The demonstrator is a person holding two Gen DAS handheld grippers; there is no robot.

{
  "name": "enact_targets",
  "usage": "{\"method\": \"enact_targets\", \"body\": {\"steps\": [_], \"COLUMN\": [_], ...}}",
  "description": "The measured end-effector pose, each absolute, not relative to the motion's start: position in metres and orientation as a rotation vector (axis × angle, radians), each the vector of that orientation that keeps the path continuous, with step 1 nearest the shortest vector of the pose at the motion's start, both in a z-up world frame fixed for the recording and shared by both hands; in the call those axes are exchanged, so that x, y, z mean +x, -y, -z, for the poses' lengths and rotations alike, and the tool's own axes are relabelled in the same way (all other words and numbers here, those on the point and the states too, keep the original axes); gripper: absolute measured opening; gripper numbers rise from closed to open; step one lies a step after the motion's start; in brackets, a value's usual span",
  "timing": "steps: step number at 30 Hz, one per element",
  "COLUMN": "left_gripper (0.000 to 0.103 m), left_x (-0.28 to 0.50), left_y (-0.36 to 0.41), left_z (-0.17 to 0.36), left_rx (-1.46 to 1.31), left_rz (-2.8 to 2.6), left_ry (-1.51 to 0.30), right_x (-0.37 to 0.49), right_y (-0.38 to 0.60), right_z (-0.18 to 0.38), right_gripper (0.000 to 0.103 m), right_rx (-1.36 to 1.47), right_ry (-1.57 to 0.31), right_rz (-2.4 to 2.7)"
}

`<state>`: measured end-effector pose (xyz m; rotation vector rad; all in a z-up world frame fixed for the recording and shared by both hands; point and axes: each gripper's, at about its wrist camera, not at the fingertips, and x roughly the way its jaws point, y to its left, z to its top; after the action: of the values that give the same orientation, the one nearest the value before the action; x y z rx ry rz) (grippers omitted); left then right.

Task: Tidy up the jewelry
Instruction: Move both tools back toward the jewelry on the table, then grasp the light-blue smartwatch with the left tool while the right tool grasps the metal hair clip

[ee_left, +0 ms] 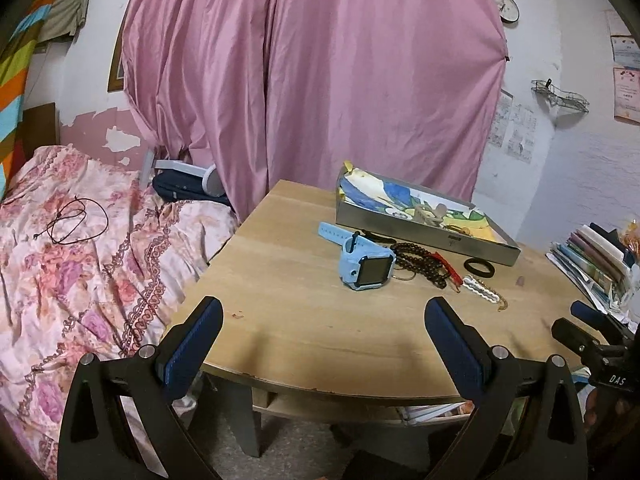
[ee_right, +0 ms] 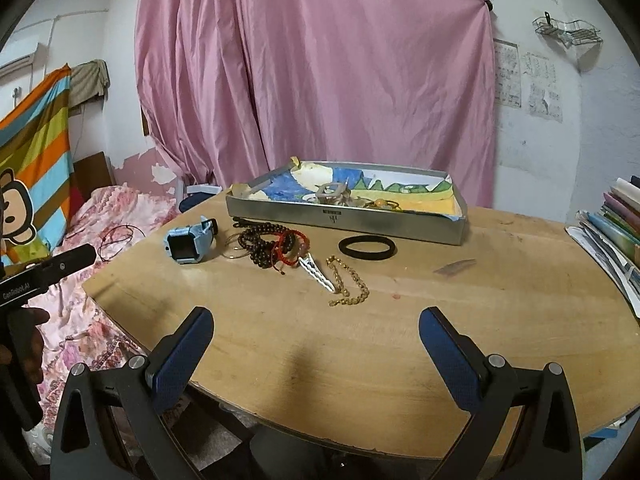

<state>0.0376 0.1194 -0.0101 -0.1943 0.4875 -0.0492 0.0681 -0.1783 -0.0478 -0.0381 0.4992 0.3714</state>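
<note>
— Both claws are empty, aren't they? The right claw (ee_right: pixel 316 330) has its 2 jaws spread wide over the near edge of the surface (ee_right: pixel 500 280), nothing between them, and the left claw (ee_left: pixel 324 320) is just as wide apart.

— Right. I'd guess the next move is a first pick from the loose pile. Taking the tray (ee_right: pixel 352 222) as the landmark: the gold chain (ee_right: pixel 348 280) lies nearest the right claw, on the near side of the tray and well short of it, straight out ahead of the jaws.

— How would you take it?

— Come down over a bunched part, pinch low against the wood, lift slowly so the tail doesn't drag the white clip (ee_right: pixel 316 272) touching it.

— And the rest?

— Left of the chain, the dark beads (ee_right: pixel 260 246) tangle with a red cord bracelet (ee_right: pixel 290 242). Farther left sits the blue watch (ee_right: pixel 188 242). The black ring (ee_right: pixel 367 247) lies alone, just in front of the tray wall. A few pieces already sit inside the tray.

— So the watch suits the left claw?

— Probably; it lies ahead of it.
</note>
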Motion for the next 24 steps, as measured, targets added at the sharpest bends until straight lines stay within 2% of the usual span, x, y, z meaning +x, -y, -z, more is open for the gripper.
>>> {"method": "enact_targets", "body": {"steps": [10, 16, 21, 22, 24], "left_gripper": [0.099, 0.099, 0.098, 0.098, 0.097], "left_x": [0.072, 0.105, 0.136, 0.14, 0.146], "left_y": [-0.105, -0.099, -0.102, -0.102, -0.101], "left_z": [0.018, 0.023, 0.016, 0.014, 0.011], "left_rx": [-0.048, 0.002, 0.05, 0.072, 0.115], "left_rz": [0.068, 0.143, 0.252, 0.263, 0.298], "left_ry": [-0.556, -0.601, -0.615, -0.61, -0.6], "right_x": [0.096, 0.125, 0.153, 0.158, 0.166], "right_y": [0.174, 0.165, 0.167, 0.166, 0.164], "right_z": [0.048, 0.04, 0.039, 0.039, 0.04], "right_gripper": [0.103, 0.103, 0.103, 0.099, 0.082], "right_rx": [-0.114, -0.245, -0.216, -0.216, -0.228], "right_ry": [-0.504, -0.554, -0.638, -0.652, -0.663], "right_rz": [-0.416, -0.491, -0.593, -0.605, -0.628]}}
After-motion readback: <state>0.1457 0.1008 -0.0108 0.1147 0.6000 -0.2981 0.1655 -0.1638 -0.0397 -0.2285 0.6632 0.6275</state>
